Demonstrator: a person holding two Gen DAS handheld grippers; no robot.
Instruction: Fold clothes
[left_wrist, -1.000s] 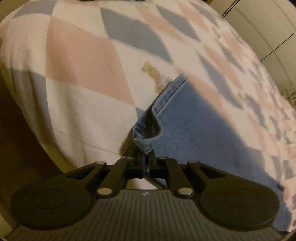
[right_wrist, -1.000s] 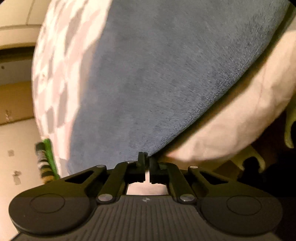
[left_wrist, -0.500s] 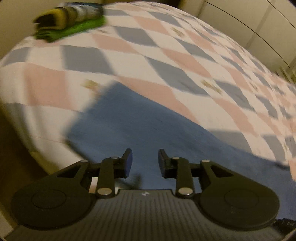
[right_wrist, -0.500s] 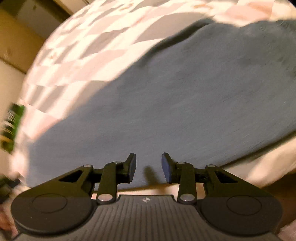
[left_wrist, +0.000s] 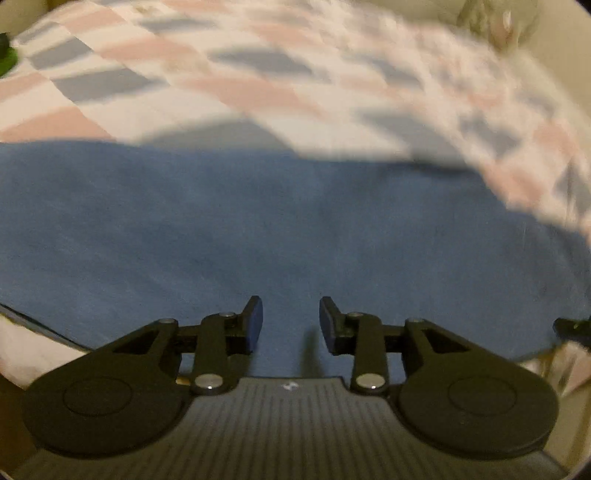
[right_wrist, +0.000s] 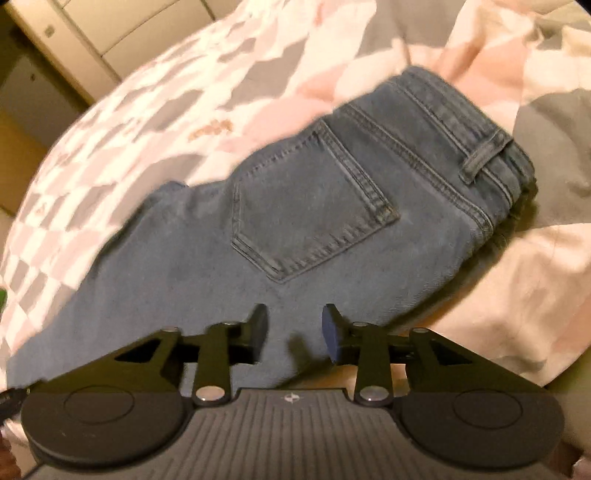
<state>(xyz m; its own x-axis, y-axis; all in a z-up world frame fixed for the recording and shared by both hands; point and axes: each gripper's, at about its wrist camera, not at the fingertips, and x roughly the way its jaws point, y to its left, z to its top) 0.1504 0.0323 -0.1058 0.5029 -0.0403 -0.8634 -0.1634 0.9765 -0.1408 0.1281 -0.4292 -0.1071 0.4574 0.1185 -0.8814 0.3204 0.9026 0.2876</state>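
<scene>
Jeans (right_wrist: 295, 221): flat on checked bedspread (right_wrist: 166, 92), back pocket up. Left hand-held gripper (left_wrist: 290, 319): fingers spread, empty, low over denim. Right hand-held gripper (right_wrist: 294, 328): fingers spread, empty, near the jeans' edge.

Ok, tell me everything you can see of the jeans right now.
The jeans are blue denim, lying flat on the checked bedspread with the seat side up: a stitched back pocket, waistband and belt loop show. They look folded lengthwise, the legs running off toward the left gripper, where the cloth is plain and smooth. Both grippers are open above the denim; the right gripper holds nothing. Contact cannot be told.
</scene>
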